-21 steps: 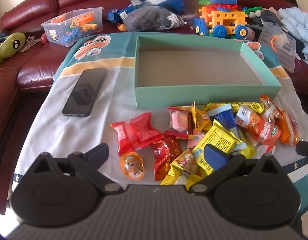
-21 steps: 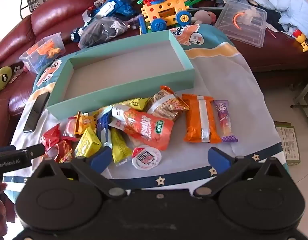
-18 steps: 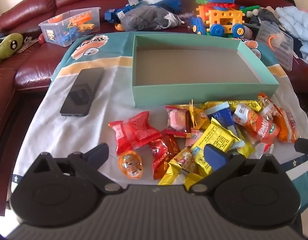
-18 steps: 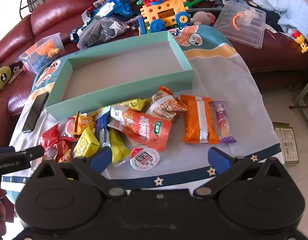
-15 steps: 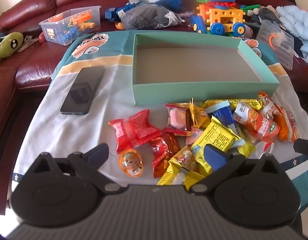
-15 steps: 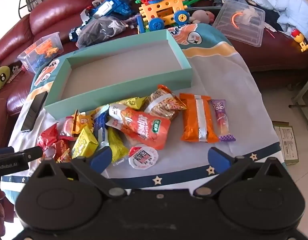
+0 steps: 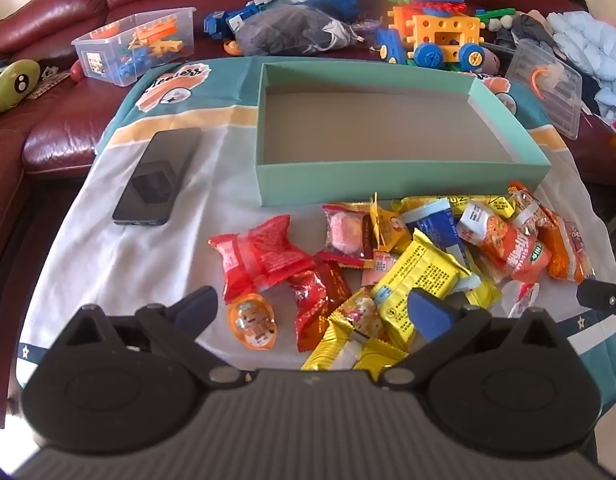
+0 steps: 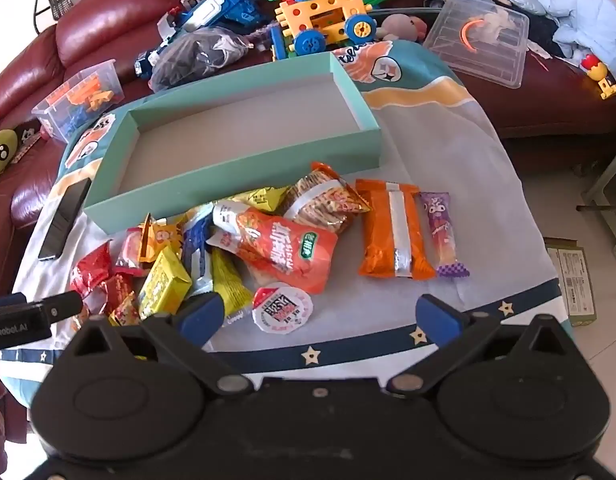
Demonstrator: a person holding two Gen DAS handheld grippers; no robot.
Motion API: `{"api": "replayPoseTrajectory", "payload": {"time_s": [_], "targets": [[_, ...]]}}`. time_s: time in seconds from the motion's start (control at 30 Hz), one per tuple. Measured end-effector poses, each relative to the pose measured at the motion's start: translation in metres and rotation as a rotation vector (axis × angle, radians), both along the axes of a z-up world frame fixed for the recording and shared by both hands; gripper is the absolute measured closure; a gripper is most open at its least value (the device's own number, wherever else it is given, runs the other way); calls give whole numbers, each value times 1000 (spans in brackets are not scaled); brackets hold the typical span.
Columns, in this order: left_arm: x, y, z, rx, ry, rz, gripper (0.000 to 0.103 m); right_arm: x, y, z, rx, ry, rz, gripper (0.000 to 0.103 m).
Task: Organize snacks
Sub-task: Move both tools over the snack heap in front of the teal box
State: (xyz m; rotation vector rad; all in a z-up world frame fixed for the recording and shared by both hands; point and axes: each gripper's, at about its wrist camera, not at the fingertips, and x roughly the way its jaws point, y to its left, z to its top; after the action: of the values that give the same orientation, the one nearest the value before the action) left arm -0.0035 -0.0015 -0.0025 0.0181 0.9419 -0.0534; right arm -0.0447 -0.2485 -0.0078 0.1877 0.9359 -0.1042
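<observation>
A pile of snack packets lies on the cloth in front of an empty teal box (image 7: pixel 387 186) (image 8: pixel 244 172). In the left wrist view I see a red packet (image 7: pixel 260 256), an orange capsule (image 7: pixel 252 320) and a yellow packet (image 7: pixel 417 280). My left gripper (image 7: pixel 309 306) is open above the near packets, holding nothing. In the right wrist view an orange pouch (image 8: pixel 280 246), a round jelly cup (image 8: pixel 282 308), an orange bar (image 8: pixel 391 232) and a purple stick (image 8: pixel 443 232) lie ahead. My right gripper (image 8: pixel 321 316) is open and empty, low over the jelly cup.
A black phone (image 7: pixel 158 176) lies left of the box. A red sofa behind holds a clear bin of toys (image 7: pixel 136 48), a toy block car (image 7: pixel 439 36) and a clear lid (image 8: pixel 479 40). The floor drops off at right, with a small carton (image 8: pixel 573 280).
Both grippers have drifted slightly; the scene sits a little lower and closer in both views. Both stay open and nothing was picked up.
</observation>
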Motion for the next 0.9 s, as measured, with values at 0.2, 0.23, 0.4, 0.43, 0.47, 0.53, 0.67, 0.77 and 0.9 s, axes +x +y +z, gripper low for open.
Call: {"api": "replayPoseTrajectory", "payload": {"time_s": [0.2,0.23,0.4,0.43,0.47,0.53,0.67,0.77,0.9], "targets": [[0,1,0,-8,4,-16,0,0,0,-1,2,3,-3,0],[0,1,-1,-10,7,-16,0,0,0,-1,2,4,-4,0],[0,1,-1,-12,15,-20,0,0,1,-2,-1,9,3,0],[0,1,-1,-11,15,-22,0,0,1,-2,-1,10,4,0],[-1,0,-1,-8,15,-23,0,0,2,-2,-2,10,5,0],[-1,0,-1,-5,15,-27,0,1,2,-2,-3,10,6,0],[-1,-1,0,-8,18,-33,0,1,2,-2,-3,11,5,0],[-1,-1,0,-7,19,-40,0,1,2,-2,-3,11,6,0],[-1,-2,-1,-7,23,-47,0,0,2,-2,-2,10,5,0]]}}
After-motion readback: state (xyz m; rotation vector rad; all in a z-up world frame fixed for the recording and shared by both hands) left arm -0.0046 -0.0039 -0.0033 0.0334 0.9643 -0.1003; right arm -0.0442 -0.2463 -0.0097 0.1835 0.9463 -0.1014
